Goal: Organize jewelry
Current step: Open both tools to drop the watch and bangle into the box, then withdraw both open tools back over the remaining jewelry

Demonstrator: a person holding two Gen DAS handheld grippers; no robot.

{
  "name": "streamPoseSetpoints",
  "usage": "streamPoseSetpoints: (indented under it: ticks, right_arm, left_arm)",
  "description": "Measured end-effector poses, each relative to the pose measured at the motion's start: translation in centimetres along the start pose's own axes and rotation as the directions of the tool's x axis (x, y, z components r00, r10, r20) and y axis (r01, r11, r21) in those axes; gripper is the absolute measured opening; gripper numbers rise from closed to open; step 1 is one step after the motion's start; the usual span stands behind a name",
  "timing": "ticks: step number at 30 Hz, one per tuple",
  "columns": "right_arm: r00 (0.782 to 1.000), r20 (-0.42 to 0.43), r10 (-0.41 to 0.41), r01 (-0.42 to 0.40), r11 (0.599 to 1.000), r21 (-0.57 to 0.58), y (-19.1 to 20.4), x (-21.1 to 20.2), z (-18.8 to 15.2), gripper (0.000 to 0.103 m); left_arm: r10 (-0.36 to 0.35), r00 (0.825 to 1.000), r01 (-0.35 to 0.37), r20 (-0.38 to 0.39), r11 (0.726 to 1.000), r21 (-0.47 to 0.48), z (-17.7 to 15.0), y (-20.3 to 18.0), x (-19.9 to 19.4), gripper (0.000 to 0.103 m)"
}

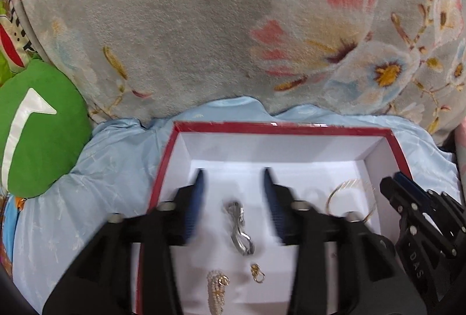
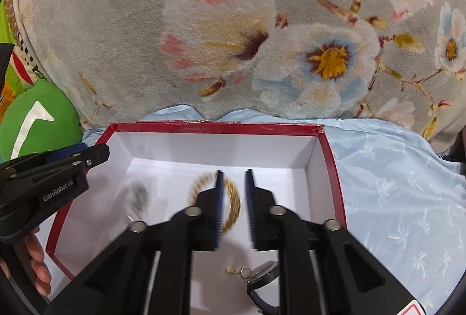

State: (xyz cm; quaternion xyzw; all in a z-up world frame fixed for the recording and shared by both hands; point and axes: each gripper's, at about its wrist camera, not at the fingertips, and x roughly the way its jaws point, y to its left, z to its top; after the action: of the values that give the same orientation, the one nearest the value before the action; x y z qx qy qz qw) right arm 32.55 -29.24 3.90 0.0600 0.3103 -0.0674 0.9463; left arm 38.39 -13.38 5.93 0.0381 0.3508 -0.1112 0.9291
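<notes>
The red-rimmed box [image 1: 291,128] sits on pale blue sheeting [image 1: 87,184] against a floral blanket [image 1: 174,23] (green cushion [image 1: 38,125] beside); left gripper [image 1: 233,178] and right gripper [image 2: 234,178] hang open, empty.

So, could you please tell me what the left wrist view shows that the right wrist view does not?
Only the left wrist view shows the pearl piece and a sharp silver chain between the open left gripper fingers. Only the right wrist view shows the dark watch. Both show the red-rimmed box, the gold bangle and the floral blanket.
</notes>
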Motion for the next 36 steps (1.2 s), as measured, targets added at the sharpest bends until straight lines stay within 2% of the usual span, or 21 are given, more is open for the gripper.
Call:
streamPoseSetpoints:
  ticks: [1,5,7,10,17,21,24,29,36]
  right_arm:
    - [1.000,0.013,-0.003,0.003,1.000,0.007,-0.1,-0.3,0.0,0.036]
    - [0.999,0.039,-0.004,0.003,1.000,0.025,-0.7,-2.0,-0.4,0.038]
    - [0.999,0.048,0.003,-0.005,0.999,0.041,-1.2,-3.5,-1.1,0.043]
    - [0.998,0.056,-0.009,0.007,0.999,0.043,-1.8,-6.2,-3.0,0.046]
    - [0.999,0.008,-0.042,0.041,0.998,0.055,-3.4,-11.7,-9.1,0.046]
    - [0.998,-0.045,-0.048,0.051,0.996,0.072,-4.0,-14.0,-12.8,0.046]
    - [0.995,-0.084,-0.047,0.054,0.995,0.086,-4.1,-15.4,-15.6,0.046]
    - [0.988,-0.144,-0.050,0.064,0.993,0.096,-3.9,-16.6,-19.3,0.046]
    - [0.975,-0.216,-0.044,0.068,0.992,0.105,-3.4,-17.2,-23.0,0.046]
  left_arm:
    - [0.007,1.000,-0.007,0.014,1.000,-0.014,0.1,0.4,-0.3,0.056]
    - [-0.005,1.000,0.006,0.017,0.999,-0.053,0.0,2.0,-1.6,0.056]
    - [-0.012,1.000,0.013,0.016,0.998,-0.065,-0.7,2.9,-2.7,0.057]
    - [-0.011,1.000,0.012,0.014,0.996,-0.088,-2.2,4.7,-4.8,0.059]
    - [-0.013,1.000,0.011,-0.015,0.988,-0.154,-7.4,8.6,-9.5,0.061]
    - [0.013,0.999,-0.020,-0.049,0.989,-0.146,-11.3,9.6,-11.6,0.062]
    - [0.008,0.994,-0.025,-0.109,0.988,-0.155,-14.7,10.2,-12.3,0.062]
    - [-0.001,0.977,-0.041,-0.215,0.981,-0.190,-19.9,11.1,-12.4,0.062]
    - [0.007,0.957,-0.055,-0.291,0.986,-0.158,-24.5,10.4,-12.6,0.062]
